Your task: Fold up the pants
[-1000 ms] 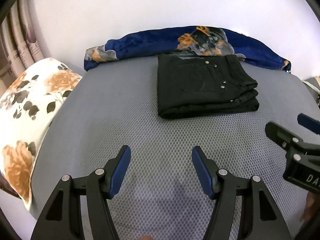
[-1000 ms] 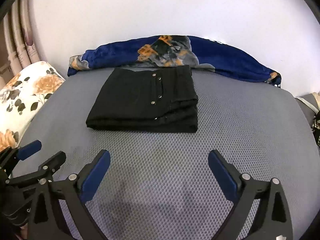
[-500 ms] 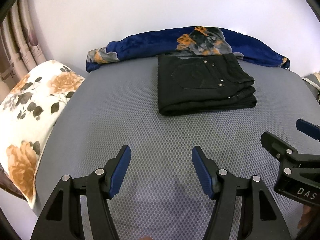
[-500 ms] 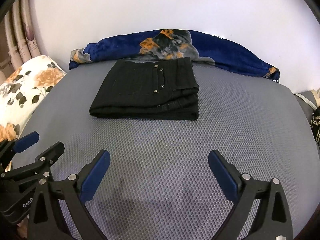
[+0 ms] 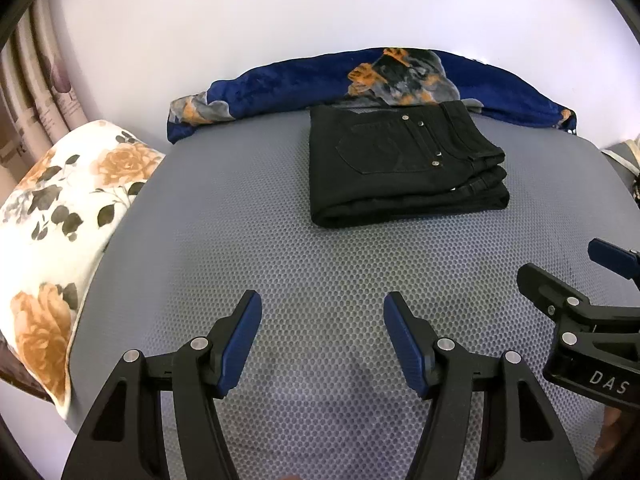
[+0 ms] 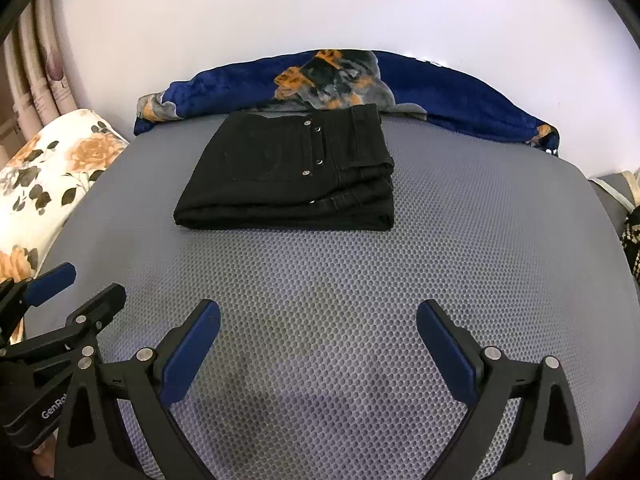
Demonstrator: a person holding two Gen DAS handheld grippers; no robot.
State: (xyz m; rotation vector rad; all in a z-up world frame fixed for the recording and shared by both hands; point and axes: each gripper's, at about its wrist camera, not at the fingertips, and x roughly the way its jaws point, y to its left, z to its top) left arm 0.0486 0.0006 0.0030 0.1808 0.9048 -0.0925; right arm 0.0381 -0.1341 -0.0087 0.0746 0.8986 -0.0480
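The pants [image 5: 404, 168] lie folded in a neat stack near the far edge of the grey mat [image 5: 280, 248], touching the blue blanket [image 5: 280, 84]. Bare mat spreads between them and both grippers, left [image 5: 322, 312] and right [image 6: 318, 320], whose fingers stand wide and hold nothing. A floral pillow [image 5: 60, 216] borders the mat's left edge.

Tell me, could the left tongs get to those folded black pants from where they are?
Probably yes: the left tongs stand open and empty, and only bare grey mattress lies between them and the black pants.
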